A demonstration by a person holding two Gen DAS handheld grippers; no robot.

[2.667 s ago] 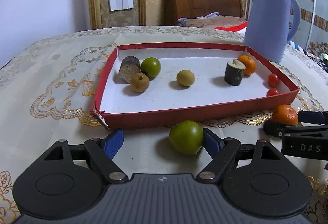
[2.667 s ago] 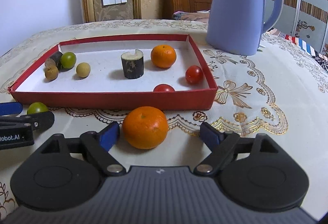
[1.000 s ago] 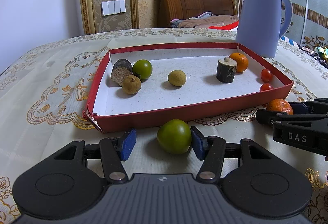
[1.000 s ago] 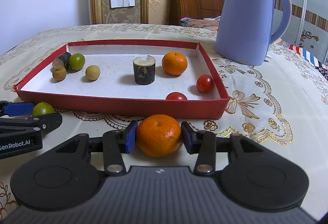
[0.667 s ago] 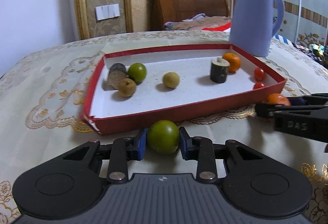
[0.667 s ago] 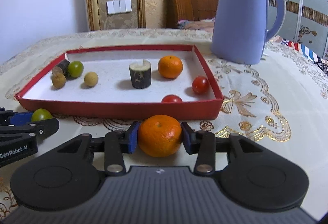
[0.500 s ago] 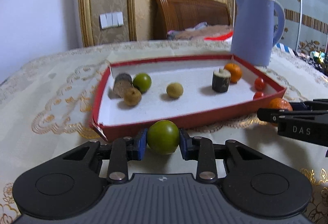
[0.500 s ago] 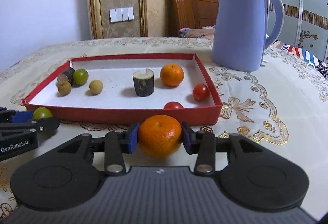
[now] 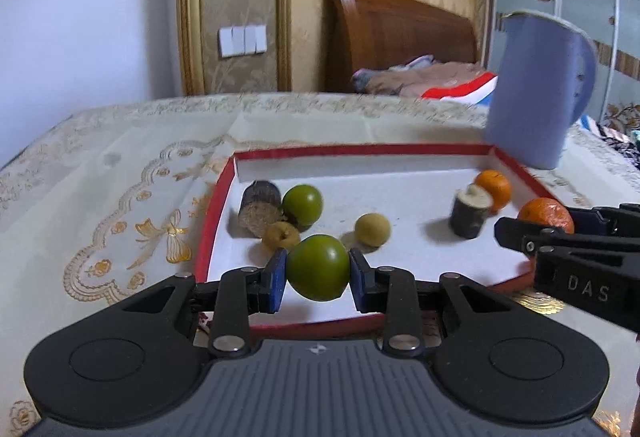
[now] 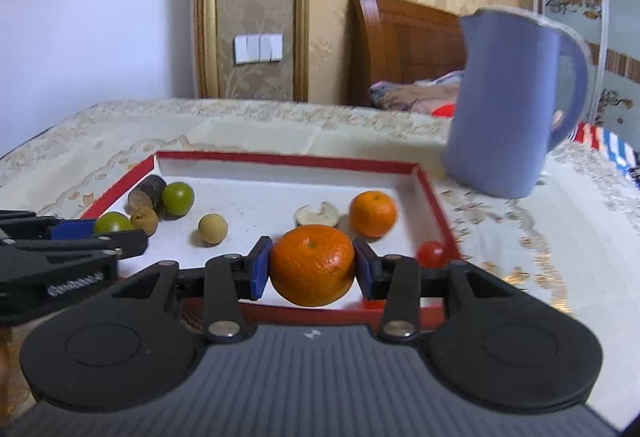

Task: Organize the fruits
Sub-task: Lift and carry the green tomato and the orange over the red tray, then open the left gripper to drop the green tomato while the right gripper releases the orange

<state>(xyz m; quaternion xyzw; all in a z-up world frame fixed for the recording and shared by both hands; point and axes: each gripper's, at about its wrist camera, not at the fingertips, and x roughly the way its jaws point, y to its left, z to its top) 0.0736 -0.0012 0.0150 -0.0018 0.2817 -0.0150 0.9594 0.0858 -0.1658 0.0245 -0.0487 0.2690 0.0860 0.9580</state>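
With my left gripper (image 9: pixel 318 271) clamped on the green fruit (image 9: pixel 318 267) and my right gripper (image 10: pixel 312 271) on the mandarin (image 10: pixel 313 264), both carried between the pads above the red tray (image 9: pixel 208 233), I'd lower each beside its match ahead, then release.

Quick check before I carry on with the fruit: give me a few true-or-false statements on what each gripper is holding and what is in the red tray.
1. The left gripper grips a green fruit. True.
2. The right gripper is empty. False: it grips an orange.
3. The red tray already holds another orange. True.
4. The blue jug stands inside the tray. False: it stands outside, behind the far right corner.
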